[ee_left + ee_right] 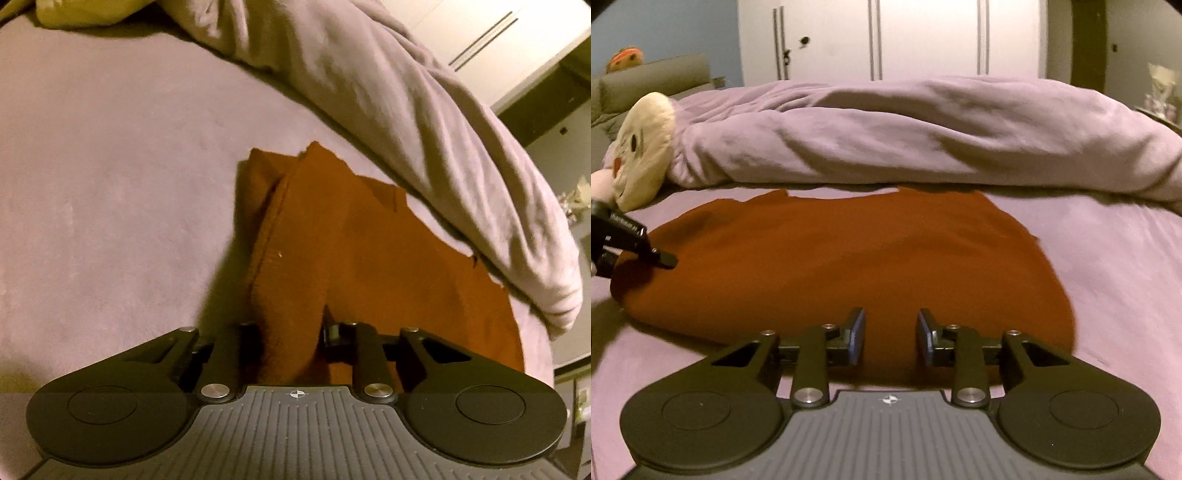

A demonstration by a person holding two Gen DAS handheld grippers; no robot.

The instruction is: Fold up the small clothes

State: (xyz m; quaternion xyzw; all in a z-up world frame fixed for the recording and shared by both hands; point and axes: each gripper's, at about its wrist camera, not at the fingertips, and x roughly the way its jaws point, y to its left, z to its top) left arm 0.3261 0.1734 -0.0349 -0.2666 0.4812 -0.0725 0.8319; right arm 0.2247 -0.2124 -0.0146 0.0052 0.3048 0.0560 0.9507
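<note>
The left hand-held gripper (291,332) pinches the rust-brown cloth garment (849,251) (lying beside the bunched lilac duvet (923,129)); the right hand-held gripper (890,332) is unclenched above it.

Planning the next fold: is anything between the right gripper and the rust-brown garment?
Nothing visible. The right gripper hovers at the near hem of the rust-brown garment, fingers apart. The rolled duvet lies beyond its far edge.

Dim warm light; soft motion blur; fisheye bending, dark corners.
</note>
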